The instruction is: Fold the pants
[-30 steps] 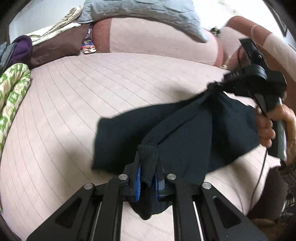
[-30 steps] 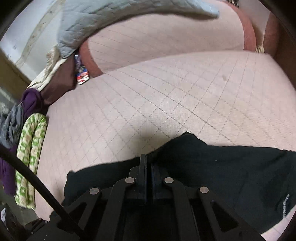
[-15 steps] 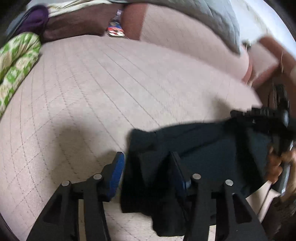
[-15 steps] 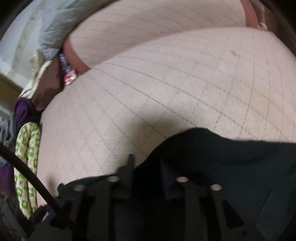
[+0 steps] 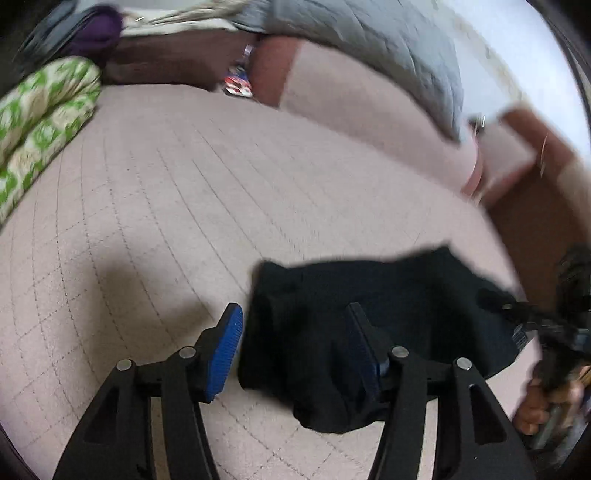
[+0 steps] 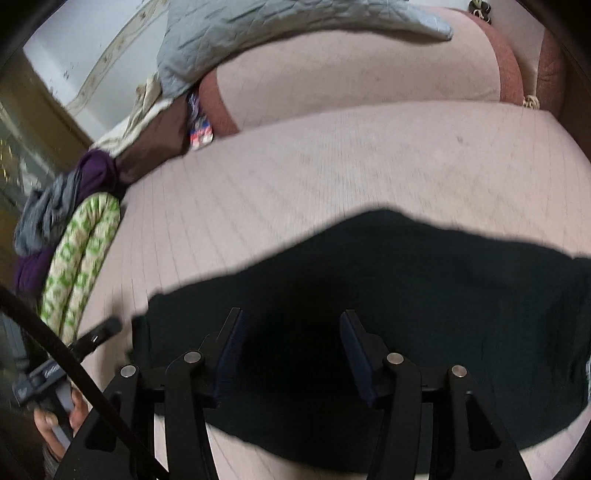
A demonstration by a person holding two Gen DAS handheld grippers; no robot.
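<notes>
Dark pants (image 5: 373, 317) bunched on a pink quilted sofa seat (image 5: 166, 192), left gripper (image 5: 295, 347) and right gripper (image 6: 291, 347) poised above them, jaws spread wide, gripping nothing, green patterned cloth (image 5: 40, 110) at the seat's edge

The dark folded cloth pants (image 5: 373, 317) are lying on the pale quilted cushion (image 5: 192, 206); a green-patterned rolled cloth (image 5: 40, 122) is sitting at its left edge, with a grey quilted blanket (image 6: 266, 33) draping behind.
</notes>
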